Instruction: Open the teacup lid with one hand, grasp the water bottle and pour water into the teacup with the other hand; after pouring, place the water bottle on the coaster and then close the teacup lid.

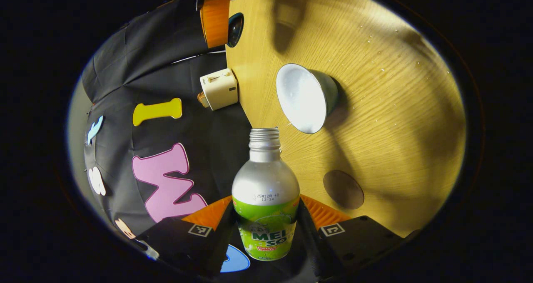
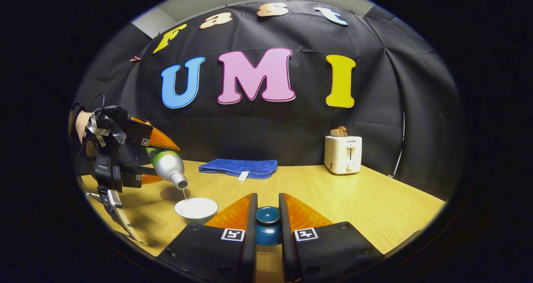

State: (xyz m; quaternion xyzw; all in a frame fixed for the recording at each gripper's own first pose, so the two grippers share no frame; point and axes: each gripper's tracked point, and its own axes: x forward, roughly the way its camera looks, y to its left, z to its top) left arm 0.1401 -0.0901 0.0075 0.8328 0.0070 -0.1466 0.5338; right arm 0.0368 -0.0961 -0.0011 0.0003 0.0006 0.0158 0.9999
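My left gripper (image 1: 266,216) is shut on a silver bottle (image 1: 265,191) with a green label and no cap. The bottle is tilted, its mouth over the white teacup (image 1: 306,98). In the right gripper view a thin stream of water (image 2: 184,193) runs from the bottle (image 2: 168,163) into the teacup (image 2: 195,209), with the left gripper (image 2: 160,154) held by a hand at the left. My right gripper (image 2: 267,206) is shut on the dark teal lid (image 2: 267,227), held above the table to the right of the cup. A round brown coaster (image 1: 343,189) lies flat near the cup.
A cream toaster (image 2: 343,154) with bread in it stands at the back right of the wooden table (image 2: 374,204). A folded blue towel (image 2: 238,167) lies along the table's back edge. Small water drops dot the wood past the cup.
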